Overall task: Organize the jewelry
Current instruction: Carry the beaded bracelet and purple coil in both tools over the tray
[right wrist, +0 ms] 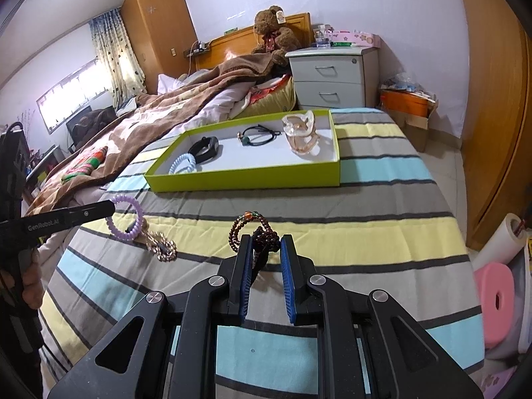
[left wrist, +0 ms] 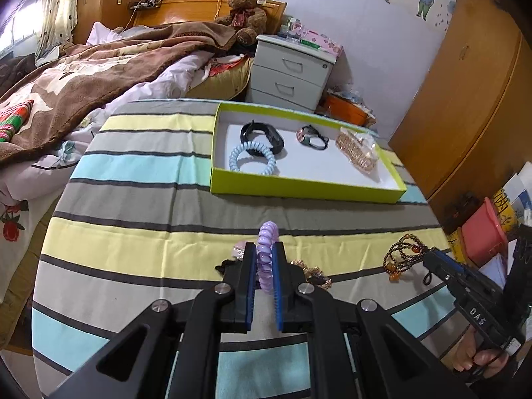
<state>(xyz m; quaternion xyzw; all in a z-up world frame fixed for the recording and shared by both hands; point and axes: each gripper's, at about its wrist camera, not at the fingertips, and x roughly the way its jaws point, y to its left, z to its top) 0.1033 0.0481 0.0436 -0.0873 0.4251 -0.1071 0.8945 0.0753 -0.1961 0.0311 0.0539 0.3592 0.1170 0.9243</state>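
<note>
On the striped cloth, near edge: pickup stage, two items in hand.
Left gripper (left wrist: 265, 259): clamped on the purple coil band (left wrist: 266, 256), held upright between the pads, clear of the cloth.
Right gripper (right wrist: 265, 249): closed on the dark bead bracelet (right wrist: 254, 232).
Green tray (left wrist: 309, 190): far side of cloth; already holds a blue coil band (left wrist: 252, 159).
Next move, judged: carry each item over the tray rim, then release.
</note>
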